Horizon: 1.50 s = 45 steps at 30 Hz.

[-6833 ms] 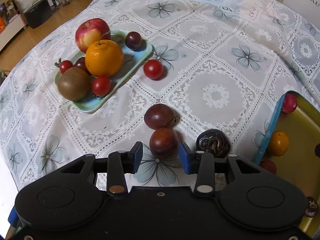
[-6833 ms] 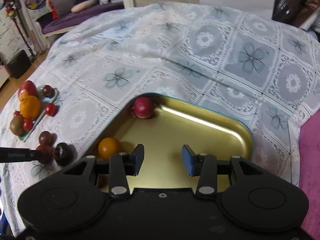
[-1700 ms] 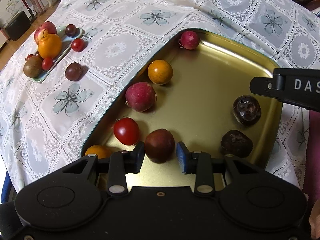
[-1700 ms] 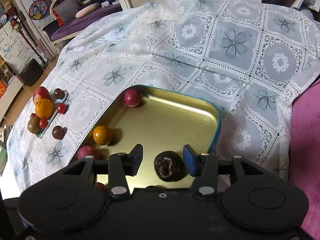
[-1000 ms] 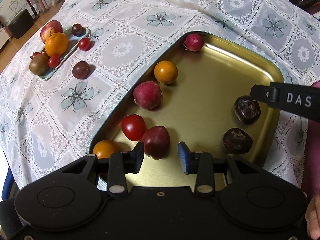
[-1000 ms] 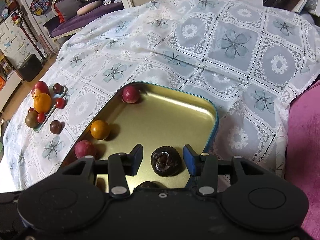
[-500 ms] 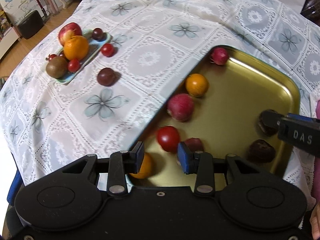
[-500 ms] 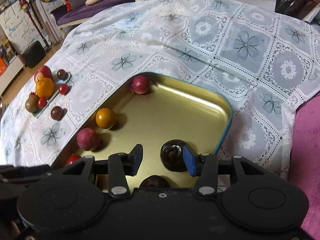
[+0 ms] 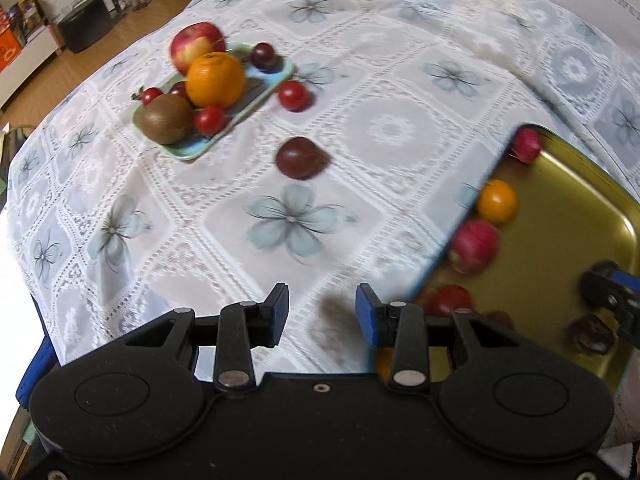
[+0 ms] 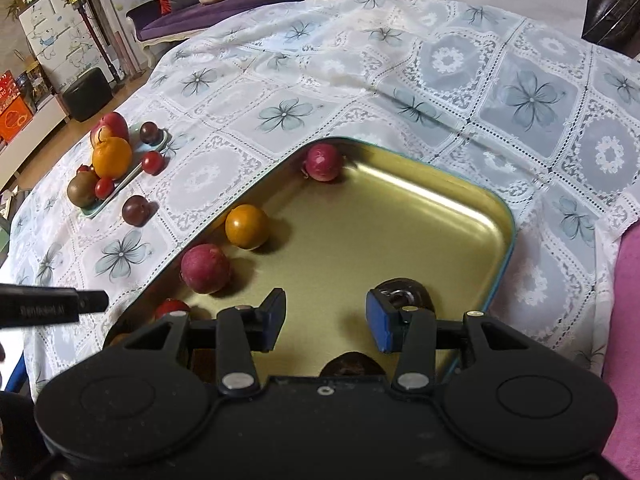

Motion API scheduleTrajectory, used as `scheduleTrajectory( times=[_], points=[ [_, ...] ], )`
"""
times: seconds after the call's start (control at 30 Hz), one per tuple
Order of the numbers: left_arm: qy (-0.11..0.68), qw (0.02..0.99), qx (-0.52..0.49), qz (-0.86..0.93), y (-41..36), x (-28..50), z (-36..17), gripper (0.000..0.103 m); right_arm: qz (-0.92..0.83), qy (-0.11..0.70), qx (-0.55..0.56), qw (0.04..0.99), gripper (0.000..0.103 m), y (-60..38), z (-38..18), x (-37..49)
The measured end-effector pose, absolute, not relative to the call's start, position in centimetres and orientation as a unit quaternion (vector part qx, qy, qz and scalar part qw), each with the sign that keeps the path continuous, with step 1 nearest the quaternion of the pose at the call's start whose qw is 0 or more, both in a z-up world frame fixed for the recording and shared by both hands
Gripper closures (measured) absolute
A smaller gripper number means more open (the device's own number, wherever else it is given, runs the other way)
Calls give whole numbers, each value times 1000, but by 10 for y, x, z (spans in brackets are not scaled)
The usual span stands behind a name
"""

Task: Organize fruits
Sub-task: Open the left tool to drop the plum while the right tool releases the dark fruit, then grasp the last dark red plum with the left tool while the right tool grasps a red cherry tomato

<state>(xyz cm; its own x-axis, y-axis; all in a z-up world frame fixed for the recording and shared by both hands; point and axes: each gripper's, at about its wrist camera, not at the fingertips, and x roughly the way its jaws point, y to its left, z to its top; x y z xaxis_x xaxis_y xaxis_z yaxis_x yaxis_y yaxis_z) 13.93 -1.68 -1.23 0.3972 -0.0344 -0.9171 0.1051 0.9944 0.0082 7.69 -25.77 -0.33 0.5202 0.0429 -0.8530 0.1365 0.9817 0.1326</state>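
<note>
— Over the lace tablecloth (image 9: 384, 136), what does the left gripper (image 9: 322, 312) show?
— Jaws wide, nothing between them; a dark plum (image 9: 298, 158) lies ahead, roundish, long axis unclear through blur.
— And the right view?
— Right gripper (image 10: 324, 316) spread wide over the gold tray (image 10: 472, 208); a dark wrinkled fruit (image 10: 412, 298) sits behind its right finger.

Left gripper (image 9: 322, 310): matte black body, two round embossed discs on broad lobes, black linkage arms with silver rivets, small centre screw, blue pads on fingers (image 9: 366, 312). Right gripper (image 10: 326, 318): same build, black housing, silver rivets, blue pad faces. In the right view, the left unit's black side bar carries faint grey lettering, too blurred to read.
</note>
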Motion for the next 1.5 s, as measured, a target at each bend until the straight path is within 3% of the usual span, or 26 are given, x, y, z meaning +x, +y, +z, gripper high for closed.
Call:
scheduleTrajectory(
  times=[0.33, 0.73, 1.23, 1.5],
  points=[
    [561, 828, -3, 14, 50, 197, -40, 56, -45, 543, 135, 828, 56, -252, -19, 89],
    [566, 824, -34, 12, 85, 216, -57, 54, -4, 539, 68, 839, 56, -164, 29, 164],
    [530, 837, -74, 116, 146, 223, -50, 55, 30, 569, -30, 822, 57, -31, -17, 320],
    [505, 839, -59, 193, 162, 225, -48, 55, 12, 582, -36, 812, 57, -13, -51, 357]
  ],
)
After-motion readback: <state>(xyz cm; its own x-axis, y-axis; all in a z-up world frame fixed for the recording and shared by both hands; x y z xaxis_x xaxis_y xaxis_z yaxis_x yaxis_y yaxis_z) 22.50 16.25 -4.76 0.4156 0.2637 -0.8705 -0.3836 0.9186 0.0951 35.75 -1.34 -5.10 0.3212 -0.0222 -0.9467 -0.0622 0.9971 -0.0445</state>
